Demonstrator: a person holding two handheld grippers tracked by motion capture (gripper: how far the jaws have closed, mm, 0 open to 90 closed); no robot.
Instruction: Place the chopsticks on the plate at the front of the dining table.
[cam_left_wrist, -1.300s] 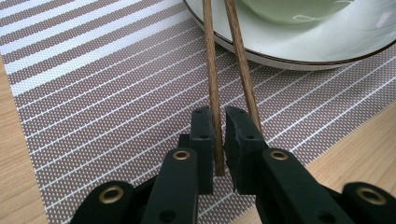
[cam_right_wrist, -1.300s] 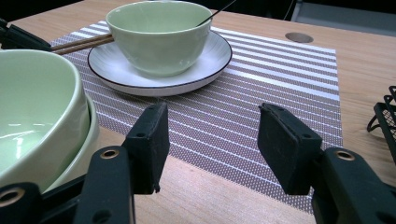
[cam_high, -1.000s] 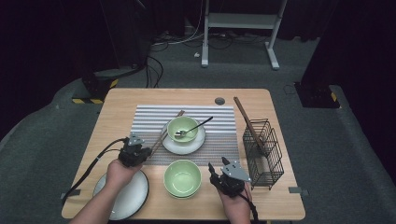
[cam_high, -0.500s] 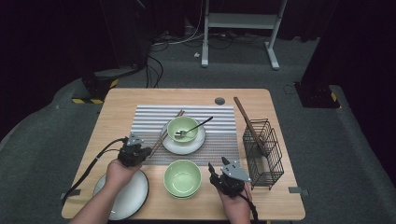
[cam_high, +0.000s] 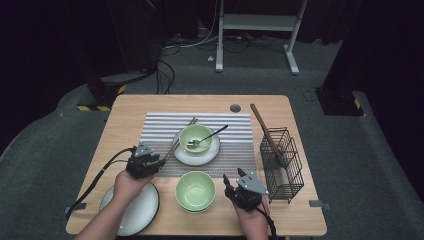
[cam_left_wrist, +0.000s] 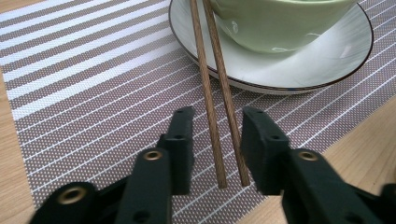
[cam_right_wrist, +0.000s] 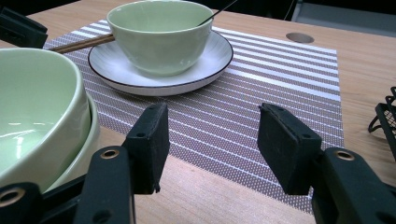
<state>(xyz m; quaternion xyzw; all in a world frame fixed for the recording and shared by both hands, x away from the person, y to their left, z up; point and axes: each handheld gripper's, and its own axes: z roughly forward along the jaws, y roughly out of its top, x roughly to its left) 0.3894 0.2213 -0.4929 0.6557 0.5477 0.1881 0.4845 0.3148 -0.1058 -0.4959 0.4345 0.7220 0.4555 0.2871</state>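
I have my left tool (cam_left_wrist: 217, 140) spread apart astride the chopsticks (cam_left_wrist: 212, 88) lying on the striped mat (cam_left_wrist: 93, 93), so pinching them looks next, while my right tool (cam_right_wrist: 212, 140) waits open above the worktop (cam_right_wrist: 224, 200).

Brown wooden chopsticks (cam_left_wrist: 217, 98) at frame centre.
We see the pair lying side by side, upper ends on the white plate's rim, lower ends on the striped mat.

Pale matt wooden table top (cam_high: 135, 107). Grey-and-white striped woven placemat (cam_left_wrist: 84, 88), finely textured. Glossy pale-green ceramic bowl (cam_right_wrist: 161, 35) on glossy white dark-rimmed plate (cam_right_wrist: 205, 60). Brown grained wooden chopsticks (cam_left_wrist: 217, 112). Black wire-mesh metal basket (cam_high: 282, 162).
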